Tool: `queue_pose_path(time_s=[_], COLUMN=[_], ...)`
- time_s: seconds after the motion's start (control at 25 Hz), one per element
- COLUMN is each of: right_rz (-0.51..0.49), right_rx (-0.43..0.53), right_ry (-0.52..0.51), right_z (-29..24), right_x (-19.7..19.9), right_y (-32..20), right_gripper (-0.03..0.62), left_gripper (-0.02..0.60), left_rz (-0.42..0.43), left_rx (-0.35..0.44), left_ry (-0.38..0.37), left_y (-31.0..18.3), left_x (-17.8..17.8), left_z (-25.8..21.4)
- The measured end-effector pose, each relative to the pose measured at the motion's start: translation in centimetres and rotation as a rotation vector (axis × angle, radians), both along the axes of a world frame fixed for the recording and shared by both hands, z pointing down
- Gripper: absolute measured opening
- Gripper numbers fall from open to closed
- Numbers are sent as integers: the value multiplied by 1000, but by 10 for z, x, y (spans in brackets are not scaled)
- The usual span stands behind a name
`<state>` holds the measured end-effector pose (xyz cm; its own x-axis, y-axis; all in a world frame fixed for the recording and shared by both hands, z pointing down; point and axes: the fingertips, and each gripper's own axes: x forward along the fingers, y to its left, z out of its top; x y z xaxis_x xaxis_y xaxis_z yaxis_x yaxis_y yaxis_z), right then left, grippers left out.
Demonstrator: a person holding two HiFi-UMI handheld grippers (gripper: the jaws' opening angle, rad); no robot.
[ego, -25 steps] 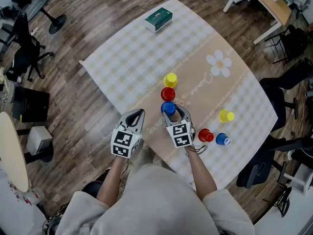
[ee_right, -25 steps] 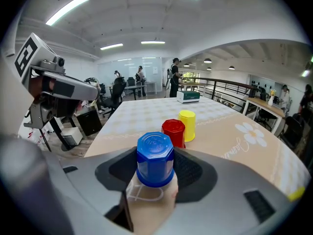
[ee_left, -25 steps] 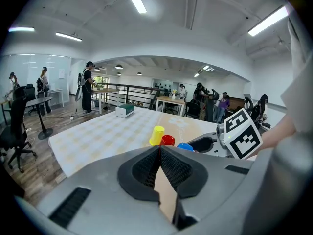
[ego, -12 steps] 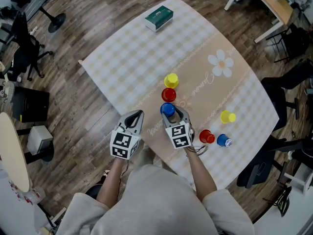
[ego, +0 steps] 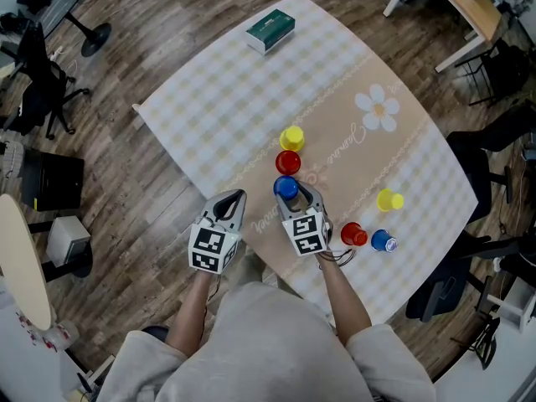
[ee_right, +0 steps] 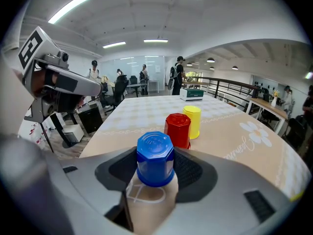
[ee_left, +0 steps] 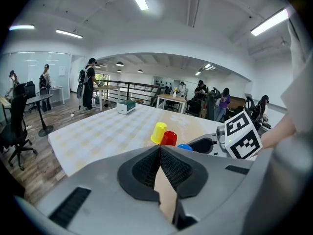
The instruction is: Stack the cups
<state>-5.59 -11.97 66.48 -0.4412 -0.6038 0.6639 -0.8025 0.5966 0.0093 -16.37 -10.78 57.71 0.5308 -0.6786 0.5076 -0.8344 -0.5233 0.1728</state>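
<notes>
The right gripper (ee_right: 155, 166) squeezes the upside-down blue cup (ee_right: 155, 153). This cup is just beside the red cup (ee_right: 177, 129), on the person's side. The yellow cup (ee_right: 192, 120) stands just past the red cup. The left gripper (ee_left: 159, 155) is pinched closed with nothing in it. To do this step well, I think the blue cup should go straight up, stay level, then come down right over the red cup.

Cloth-covered table (ego: 243, 99) with cups (ego: 291, 137), green box (ego: 270, 32)
</notes>
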Motion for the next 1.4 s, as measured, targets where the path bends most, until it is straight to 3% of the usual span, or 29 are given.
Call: queue_pose_path(time_s=[0.12, 0.32, 0.72, 1.04, 1.4], right_rz=[-5, -31, 4, 129, 318], right_rx=[1, -9, 75, 149, 202], right_ry=[-7, -18, -56, -80, -61], right_z=[2, 1, -38, -83, -112], right_x=[-1, -5, 4, 46, 126], right_y=[1, 6, 10, 12, 34], right_gripper=[233, 308, 302, 287, 279], left_gripper=[13, 14, 14, 14, 14], left_rz=[5, 9, 52, 131, 253], left_rx=[1, 2, 25, 48, 65], left_ry=[1, -2, 4, 16, 28], left_y=[1, 0, -1, 2, 4], left_x=[1, 1, 20, 53, 104], left_z=[0, -1, -10, -20, -28])
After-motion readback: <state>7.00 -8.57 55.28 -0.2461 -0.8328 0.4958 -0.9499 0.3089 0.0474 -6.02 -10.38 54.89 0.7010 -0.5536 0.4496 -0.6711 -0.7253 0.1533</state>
